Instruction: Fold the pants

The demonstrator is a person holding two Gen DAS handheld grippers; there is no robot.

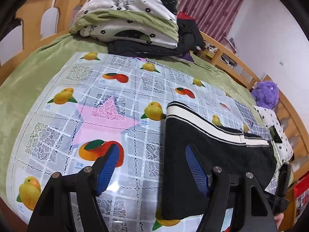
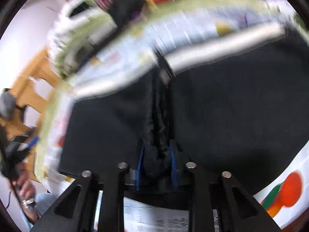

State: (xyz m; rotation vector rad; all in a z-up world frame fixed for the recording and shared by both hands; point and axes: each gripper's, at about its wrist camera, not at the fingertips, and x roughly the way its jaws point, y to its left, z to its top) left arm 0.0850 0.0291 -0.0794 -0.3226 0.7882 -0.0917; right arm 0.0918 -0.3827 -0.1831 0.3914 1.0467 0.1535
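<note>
The black pants (image 1: pixel 212 150) lie on the bed's fruit-print cloth (image 1: pixel 119 104), a bunched fold pinched in the right gripper (image 2: pixel 156 162) for carrying over, while the left gripper (image 1: pixel 152 164) hovers wide-jawed beside them.

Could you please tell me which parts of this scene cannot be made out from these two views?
- Right wrist view: motion blur smears the bedding pile and tablecloth.
- Right wrist view: the right gripper hides the pinched fold of the pants.
- Left wrist view: the left gripper covers the pants' near edge; the frame crops the rest.
</note>
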